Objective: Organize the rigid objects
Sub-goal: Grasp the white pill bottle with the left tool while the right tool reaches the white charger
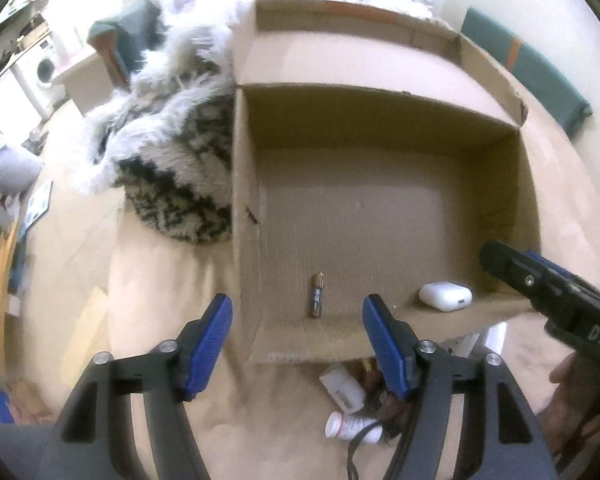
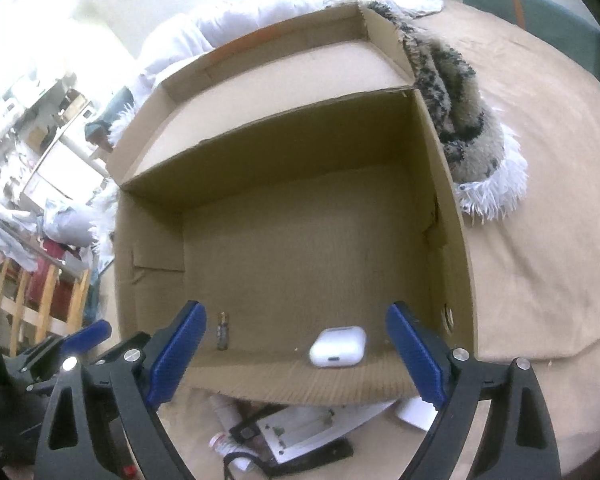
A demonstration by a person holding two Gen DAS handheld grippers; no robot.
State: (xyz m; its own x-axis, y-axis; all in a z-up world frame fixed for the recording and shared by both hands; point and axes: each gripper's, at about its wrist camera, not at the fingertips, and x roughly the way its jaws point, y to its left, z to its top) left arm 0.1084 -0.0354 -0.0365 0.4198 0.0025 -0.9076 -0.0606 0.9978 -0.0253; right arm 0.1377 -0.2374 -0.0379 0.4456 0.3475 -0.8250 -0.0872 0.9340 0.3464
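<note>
Seemingly glossy white earbud case (image 2: 337, 347)

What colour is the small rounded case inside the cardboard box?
White; the small rounded plastic case shows best in the right wrist view.

clutter half hidden below the box
the pill bottle (image 1: 352, 428) label is blurred beyond reading; items at lower centre are partly covered by the cardboard box (image 2: 300, 380) front wall.

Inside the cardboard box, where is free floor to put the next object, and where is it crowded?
The cardboard box floor is bare from the far wall to near the front wall. Only a battery and a white earbud case lie by the front wall. Outside, the pile with the pill bottle is crowded.
</note>
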